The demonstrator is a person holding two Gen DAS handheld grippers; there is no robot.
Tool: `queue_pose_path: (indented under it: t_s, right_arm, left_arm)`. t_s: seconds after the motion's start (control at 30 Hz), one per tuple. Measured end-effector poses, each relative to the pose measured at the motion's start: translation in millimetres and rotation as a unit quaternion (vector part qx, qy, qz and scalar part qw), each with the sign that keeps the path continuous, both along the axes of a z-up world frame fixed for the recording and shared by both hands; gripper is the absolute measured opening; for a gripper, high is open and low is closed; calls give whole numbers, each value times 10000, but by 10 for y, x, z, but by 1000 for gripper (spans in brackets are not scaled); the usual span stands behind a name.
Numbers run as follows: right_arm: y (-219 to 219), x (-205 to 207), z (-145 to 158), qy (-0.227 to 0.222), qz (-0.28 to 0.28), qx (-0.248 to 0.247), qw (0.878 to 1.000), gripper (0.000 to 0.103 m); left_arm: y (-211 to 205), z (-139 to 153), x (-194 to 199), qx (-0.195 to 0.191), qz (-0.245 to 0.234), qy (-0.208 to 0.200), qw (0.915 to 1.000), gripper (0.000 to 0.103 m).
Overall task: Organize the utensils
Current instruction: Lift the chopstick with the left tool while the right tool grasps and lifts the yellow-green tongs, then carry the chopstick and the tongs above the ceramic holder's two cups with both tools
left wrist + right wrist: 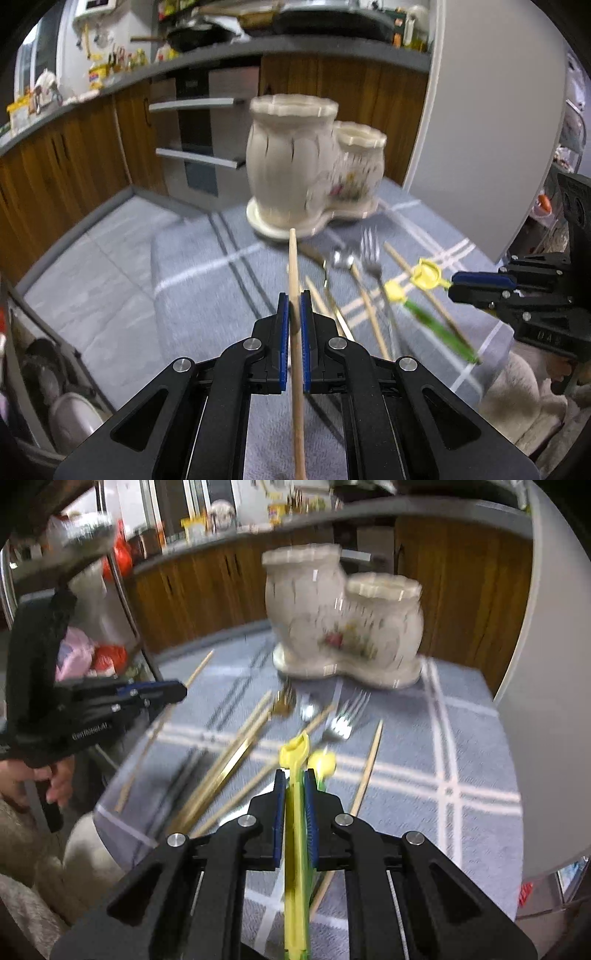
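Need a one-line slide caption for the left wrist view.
Left gripper shut on a wooden chopstick, pointing toward the ceramic holder; more utensils on the cloth.

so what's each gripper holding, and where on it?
Left gripper: wooden chopstick, gripped mid-shaft. Right gripper: yellow-green plastic utensil, just below its yellow head.

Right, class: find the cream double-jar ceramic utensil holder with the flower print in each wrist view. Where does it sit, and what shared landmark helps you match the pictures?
Left wrist view: the cream double-jar ceramic utensil holder stands at centre, above the gripped stick.
Right wrist view: the holder stands upper centre-right, tall jar on the left.
Shared landmark: the silver metal fork lying just before the holder on the blue checked cloth.
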State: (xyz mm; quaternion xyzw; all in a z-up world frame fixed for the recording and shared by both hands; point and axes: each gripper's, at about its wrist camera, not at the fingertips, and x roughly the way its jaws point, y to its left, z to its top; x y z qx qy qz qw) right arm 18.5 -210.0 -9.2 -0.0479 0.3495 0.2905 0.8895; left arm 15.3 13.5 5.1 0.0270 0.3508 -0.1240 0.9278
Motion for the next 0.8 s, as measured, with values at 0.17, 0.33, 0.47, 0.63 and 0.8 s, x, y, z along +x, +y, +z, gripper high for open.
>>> queue_pose_path:
  t_s: [0.17,0.33,0.47,0.63,0.8]
  right_arm:
    - [-113,63,285,-567,-213,483,9970,10]
    - [-238,231,565,-1178,-528,940,9872,8]
    - [-282,439,737,-1475,-747,1063,9805,8]
    - [-342,589,781,-1413,-740,1223,9796,8]
    - [-436,683,589,-995,-751,1234,9845,8]
  left_arm:
    - [32,345,-17,-212,2,-480,9986,7]
    - [99,720,36,-595,-25,-977,9934,7]
    - [105,945,175,-822,0,-1218,9891,4]
    - [76,1001,289,-837,16,-1274,9883,3]
    - [102,796,328,-759,10,-996,9921,3]
